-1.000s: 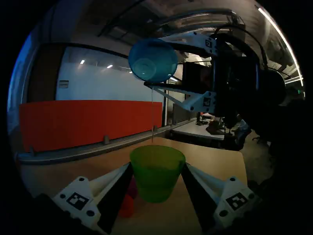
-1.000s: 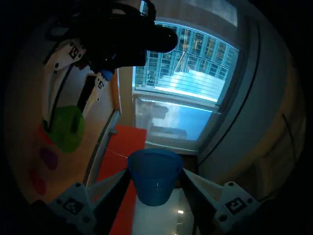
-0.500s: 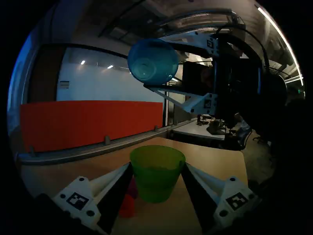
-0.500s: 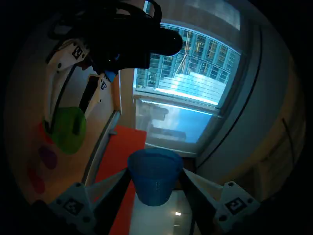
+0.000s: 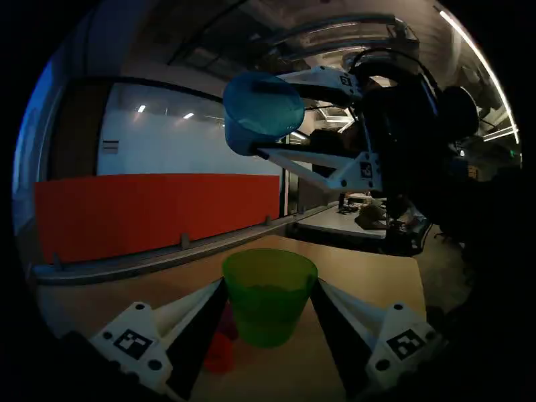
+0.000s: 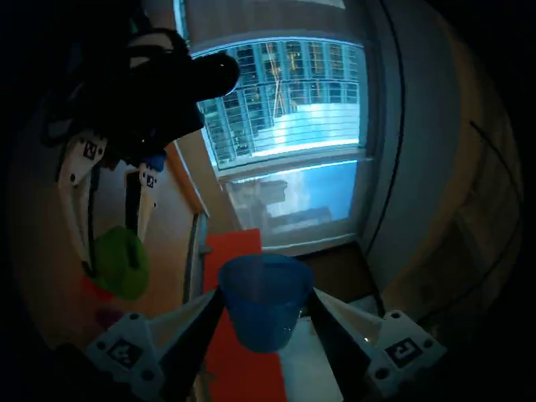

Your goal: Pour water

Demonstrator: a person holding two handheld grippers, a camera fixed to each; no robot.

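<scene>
A green cup (image 5: 269,295) sits between the fingers of my left gripper (image 5: 268,305), which is shut on it just above the wooden table (image 5: 375,275). High above it, my right gripper (image 5: 271,124) is shut on a blue cup (image 5: 260,110) that is tilted on its side, its mouth facing toward me. In the right gripper view the blue cup (image 6: 265,300) is pinched between the right gripper (image 6: 266,315) fingers, with the green cup (image 6: 122,262) and the left gripper (image 6: 110,254) off to the left. No stream of water is visible.
An orange wall panel (image 5: 154,208) and a metal rail (image 5: 181,248) run behind the table. Small red (image 5: 219,352) and purple (image 5: 229,321) objects lie on the table under the green cup. A large window (image 6: 288,134) fills the background of the right gripper view.
The thin stream from the blue cup into the green cup has stopped. The right gripper has rotated the blue cup back toward level. The left gripper and green cup have stayed put.
</scene>
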